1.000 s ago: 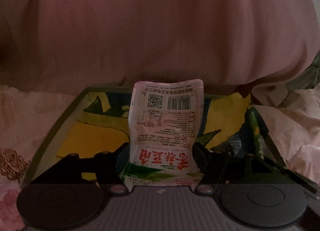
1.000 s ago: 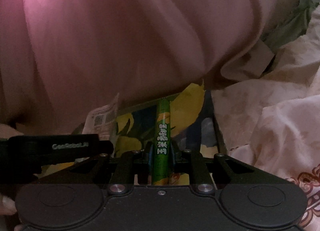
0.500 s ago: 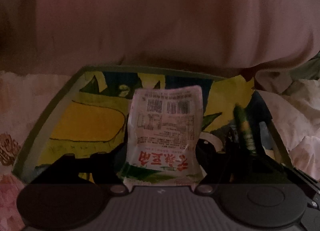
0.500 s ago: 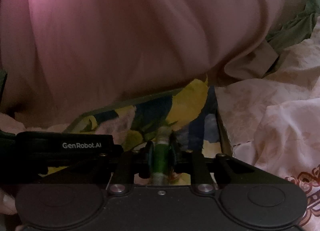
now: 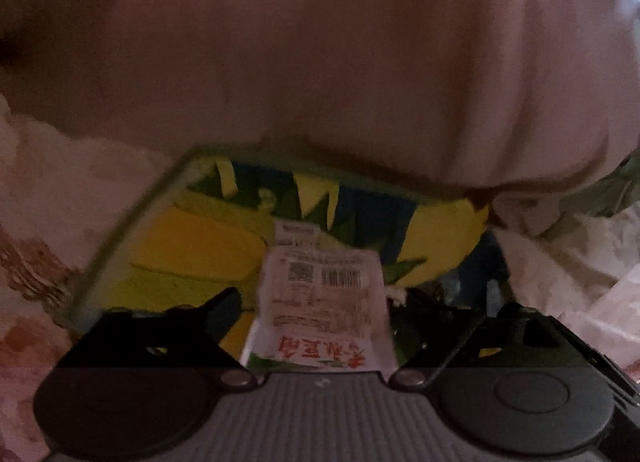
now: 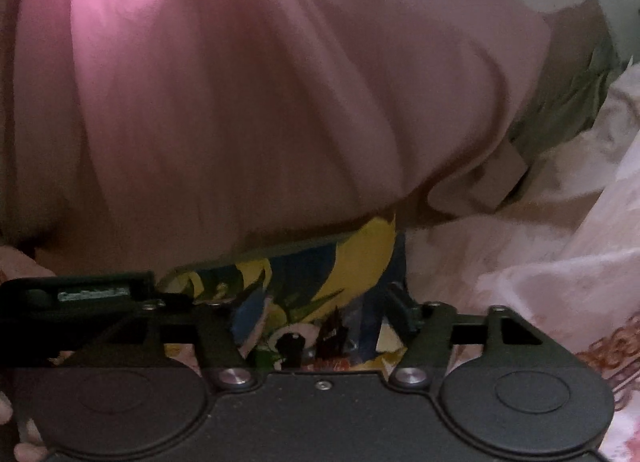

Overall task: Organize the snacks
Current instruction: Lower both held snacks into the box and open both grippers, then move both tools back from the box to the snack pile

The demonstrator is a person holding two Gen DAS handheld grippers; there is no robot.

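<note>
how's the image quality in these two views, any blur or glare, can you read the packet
Left wrist view: dim and motion-smeared; the white snack packet shows its barcode, fine print unreadable; small glare at the top right corner. Right wrist view: dark below, pink cloth brightly lit at top, fisheye bending throughout.

Dim and murky in both views — reddish-brown cast, heavy shadow toward the lower edges. Brightest at upper left of the right wrist view, on the pink fabric [image 6: 168, 22]; small white glare at far upper right of the left wrist view. Motion-blurred throughout — print on the snack packet [image 5: 320, 302] smeared. Bowed by fisheye, black corners.
</note>
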